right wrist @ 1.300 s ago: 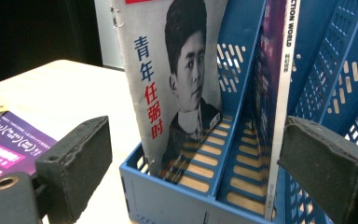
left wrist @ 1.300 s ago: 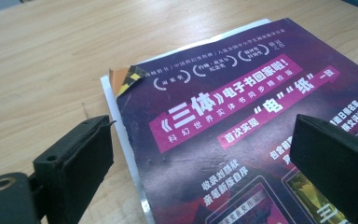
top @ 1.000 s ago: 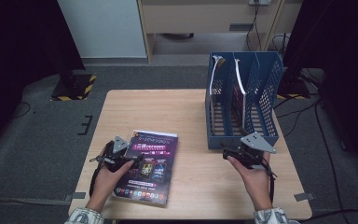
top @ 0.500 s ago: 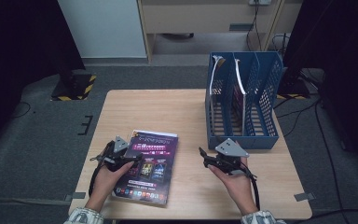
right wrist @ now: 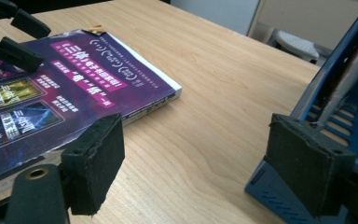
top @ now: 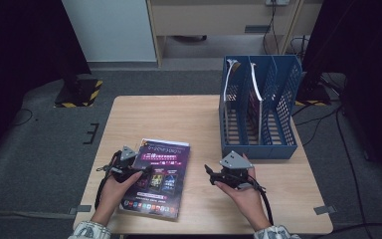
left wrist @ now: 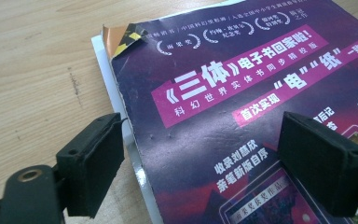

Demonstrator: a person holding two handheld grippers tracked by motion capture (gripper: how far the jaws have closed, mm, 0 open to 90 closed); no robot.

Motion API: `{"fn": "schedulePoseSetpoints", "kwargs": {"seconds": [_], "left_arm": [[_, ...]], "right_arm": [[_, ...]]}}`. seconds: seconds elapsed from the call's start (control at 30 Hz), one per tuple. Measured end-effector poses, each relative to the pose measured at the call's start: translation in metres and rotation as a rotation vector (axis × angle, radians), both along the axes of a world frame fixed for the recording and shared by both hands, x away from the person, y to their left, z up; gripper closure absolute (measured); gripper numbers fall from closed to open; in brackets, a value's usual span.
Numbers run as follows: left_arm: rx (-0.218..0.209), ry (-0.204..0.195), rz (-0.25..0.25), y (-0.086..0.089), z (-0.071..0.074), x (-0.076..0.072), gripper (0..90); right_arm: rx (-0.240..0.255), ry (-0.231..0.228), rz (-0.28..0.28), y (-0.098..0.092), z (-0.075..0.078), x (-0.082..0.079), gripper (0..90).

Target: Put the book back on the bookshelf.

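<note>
A purple magazine (top: 156, 177) lies flat on the wooden table (top: 179, 119) at the front left. My left gripper (top: 146, 172) hovers over its left edge, one jaw past the edge and one above the cover (left wrist: 242, 93). Its jaws are open and have just been opening, touching nothing. My right gripper (top: 210, 172) points left over bare table between the magazine (right wrist: 74, 79) and the blue file rack (right wrist: 345, 93). It is open too, jaws just opening, with only table between them.
The blue file rack (top: 258, 114) stands at the table's right side with a few thin booklets (top: 254, 94) upright in its slots. Bare wood stretches across the table's back half. Cables trail from both grippers toward the front edge.
My right gripper has moved left, away from the rack's front corner toward the middle of the table, and sunk a little. The left gripper has stayed over the magazine.
</note>
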State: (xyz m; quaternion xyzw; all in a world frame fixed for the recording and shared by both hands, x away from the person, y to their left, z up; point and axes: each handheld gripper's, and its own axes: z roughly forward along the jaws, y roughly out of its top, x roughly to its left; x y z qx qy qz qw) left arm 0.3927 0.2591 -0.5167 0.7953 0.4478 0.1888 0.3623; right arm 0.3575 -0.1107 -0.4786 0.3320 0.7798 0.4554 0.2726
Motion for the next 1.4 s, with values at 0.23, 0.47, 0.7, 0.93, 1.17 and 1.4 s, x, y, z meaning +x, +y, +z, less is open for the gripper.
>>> {"fn": "schedulePoseSetpoints", "kwargs": {"seconds": [0.23, 0.47, 0.7, 0.93, 1.17, 1.4], "left_arm": [[-0.044, 0.024, 0.012, 0.003, -0.003, 0.002, 13.2], [-0.045, 0.030, 0.007, 0.003, -0.002, 0.002, 13.4], [-0.028, 0.026, 0.004, 0.002, -0.001, 0.001, 13.8], [0.011, 0.020, 0.003, -0.002, 0.002, -0.001, 14.7], [0.016, 0.018, 0.005, -0.003, 0.003, -0.001, 14.9], [0.024, 0.015, 0.005, -0.004, 0.004, -0.002, 14.8]], "right_arm": [[-0.017, 0.013, 0.018, 0.004, -0.003, 0.000, 18.8], [-0.031, 0.021, 0.036, 0.007, -0.005, -0.001, 18.2], [-0.045, 0.032, 0.060, 0.014, -0.007, -0.003, 17.3], [-0.075, 0.039, 0.082, 0.019, -0.010, -0.005, 16.0], [-0.092, 0.056, 0.103, 0.025, -0.014, -0.006, 14.9], [-0.088, 0.089, 0.119, 0.032, -0.020, -0.007, 13.0]]}}
